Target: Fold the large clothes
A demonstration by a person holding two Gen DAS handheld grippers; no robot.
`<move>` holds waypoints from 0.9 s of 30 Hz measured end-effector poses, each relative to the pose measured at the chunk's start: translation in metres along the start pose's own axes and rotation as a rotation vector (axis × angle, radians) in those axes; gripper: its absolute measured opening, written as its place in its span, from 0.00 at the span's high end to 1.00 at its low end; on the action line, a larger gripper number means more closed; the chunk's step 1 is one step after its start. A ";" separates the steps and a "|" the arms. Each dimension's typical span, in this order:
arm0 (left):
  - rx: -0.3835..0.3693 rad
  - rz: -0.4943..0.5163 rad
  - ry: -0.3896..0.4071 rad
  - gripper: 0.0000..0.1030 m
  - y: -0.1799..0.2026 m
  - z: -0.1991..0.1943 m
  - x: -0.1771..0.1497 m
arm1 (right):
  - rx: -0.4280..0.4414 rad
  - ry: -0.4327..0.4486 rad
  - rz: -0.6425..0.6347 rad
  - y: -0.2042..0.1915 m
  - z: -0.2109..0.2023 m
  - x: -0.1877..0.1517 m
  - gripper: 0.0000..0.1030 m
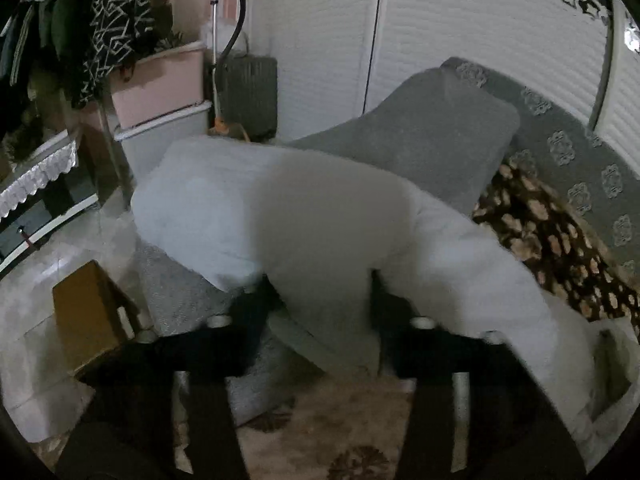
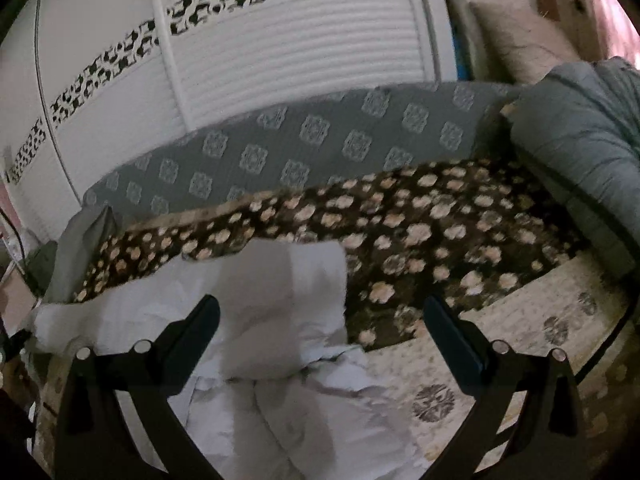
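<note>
My left gripper [image 1: 326, 280] pinches a fold of the white garment [image 1: 248, 208] between its jaws; my right gripper [image 2: 320, 320] gapes wide, the cloth lying loose beneath it.

Bed [image 2: 532, 320]: garment [image 1: 320, 220] lying across its near edge, bunched at 7 o'clock in the right wrist view. Patterned blanket [image 2: 400, 216] lying just behind the garment, stretching from 9 to 3 o'clock. Headboard [image 2: 320, 140] standing behind the blanket; shuttered doors [image 2: 280, 60] standing behind that at 12. Cushion [image 1: 420, 144] sitting beyond the garment at 1 o'clock in the left wrist view. Cardboard box [image 1: 92, 312] sitting on the floor at 8 o'clock. Folded quilt [image 2: 580, 140] resting at 2 o'clock.
</note>
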State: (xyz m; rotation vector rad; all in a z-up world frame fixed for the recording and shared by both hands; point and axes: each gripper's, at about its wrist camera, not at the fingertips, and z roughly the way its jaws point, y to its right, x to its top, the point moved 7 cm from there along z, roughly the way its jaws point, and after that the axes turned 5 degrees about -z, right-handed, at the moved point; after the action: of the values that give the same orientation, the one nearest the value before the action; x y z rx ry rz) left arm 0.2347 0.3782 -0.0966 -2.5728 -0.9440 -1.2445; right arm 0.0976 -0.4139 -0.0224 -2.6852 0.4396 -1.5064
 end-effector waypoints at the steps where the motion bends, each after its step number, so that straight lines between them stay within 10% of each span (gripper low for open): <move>1: -0.006 0.013 -0.003 0.81 0.004 -0.001 -0.001 | 0.008 0.000 -0.004 -0.004 0.001 -0.001 0.02; 14: -0.384 0.194 0.234 0.90 0.161 -0.147 0.021 | 0.024 0.009 0.012 -0.011 0.007 0.005 0.02; 22: -0.787 0.529 0.102 0.90 0.334 -0.234 -0.121 | 0.054 0.002 0.029 -0.009 0.011 0.004 0.02; 25: -0.840 0.653 0.021 0.74 0.365 -0.249 -0.188 | 0.054 -0.022 0.052 -0.004 0.020 0.000 0.02; 27: -0.863 0.691 -0.061 0.27 0.375 -0.247 -0.220 | 0.060 -0.036 0.065 -0.003 0.025 -0.002 0.02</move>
State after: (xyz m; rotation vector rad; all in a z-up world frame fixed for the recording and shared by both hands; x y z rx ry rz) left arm 0.1898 -0.1173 -0.0445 -3.0591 0.6369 -1.5265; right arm 0.1185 -0.4133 -0.0369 -2.6211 0.4669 -1.4294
